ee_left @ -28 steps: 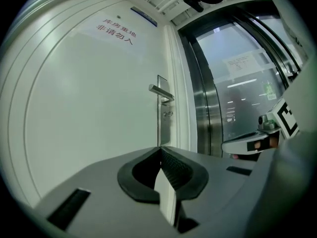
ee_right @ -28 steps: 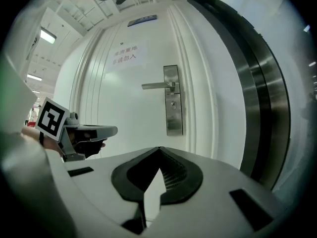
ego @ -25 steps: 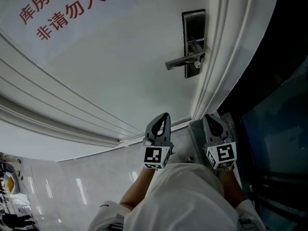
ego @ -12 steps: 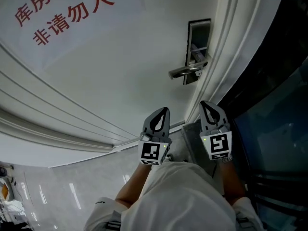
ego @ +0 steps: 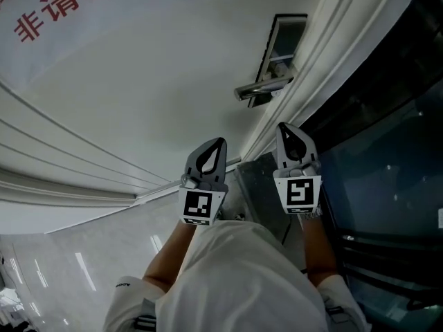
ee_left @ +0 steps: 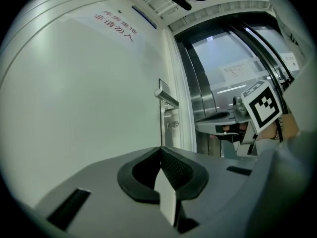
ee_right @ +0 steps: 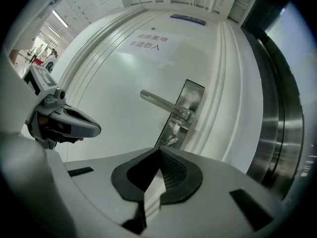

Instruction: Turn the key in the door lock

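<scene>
A steel lock plate [ego: 282, 47] with a lever handle [ego: 261, 87] sits at the right edge of a white door [ego: 152, 88]. In the right gripper view, a small key [ee_right: 172, 141] sticks out of the plate [ee_right: 188, 103] below the handle [ee_right: 161, 103]. The left gripper view shows the key [ee_left: 173, 124] from the side. My left gripper [ego: 214, 147] and right gripper [ego: 285, 131] hang side by side short of the lock, both shut with nothing held. The right one is nearer the lock. Neither touches the key or the handle.
Red characters [ego: 41, 12] are printed on a paper sheet on the door's upper left. Moulded door frame [ego: 325, 40] runs along the lock's right, with dark glass and metal panels [ego: 387, 151] beyond. Glossy floor [ego: 69, 268] lies below left. My white-clad body [ego: 235, 275] fills the bottom.
Both grippers have risen toward the lock, the right one more and rolling as it went. The head view has tilted, so the lock plate now leans in the picture.
</scene>
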{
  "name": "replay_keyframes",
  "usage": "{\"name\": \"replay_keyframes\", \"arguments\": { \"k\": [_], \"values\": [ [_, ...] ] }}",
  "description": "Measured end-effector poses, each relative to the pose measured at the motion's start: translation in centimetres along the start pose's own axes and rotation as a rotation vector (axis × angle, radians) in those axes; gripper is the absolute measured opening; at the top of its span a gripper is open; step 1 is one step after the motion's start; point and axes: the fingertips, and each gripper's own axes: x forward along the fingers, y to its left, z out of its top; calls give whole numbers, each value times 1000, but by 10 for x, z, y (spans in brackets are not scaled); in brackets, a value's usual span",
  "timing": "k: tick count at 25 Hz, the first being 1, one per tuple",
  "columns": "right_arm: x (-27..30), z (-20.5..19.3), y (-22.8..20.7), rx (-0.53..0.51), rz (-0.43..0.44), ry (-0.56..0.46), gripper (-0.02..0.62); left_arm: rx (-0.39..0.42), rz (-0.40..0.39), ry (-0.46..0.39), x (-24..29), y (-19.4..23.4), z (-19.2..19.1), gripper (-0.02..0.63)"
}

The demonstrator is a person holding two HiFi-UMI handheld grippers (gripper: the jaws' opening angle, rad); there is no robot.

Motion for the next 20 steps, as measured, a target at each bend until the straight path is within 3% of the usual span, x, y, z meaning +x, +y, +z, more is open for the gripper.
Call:
{"name": "replay_keyframes", "arguments": {
  "k": [8, 17, 20],
  "values": [
    [11, 13, -2, -134, -69, 25, -3, -39, -1, 0, -14, 18, -14, 9],
    [10, 29, -13, -293, -141, 53, -3, -65, -24, -34, -20, 20, -5, 9],
    [15, 31, -17, -287, -139, 47, -3, -61, 3, -12, -21, 24, -8, 8]
  ]
}}
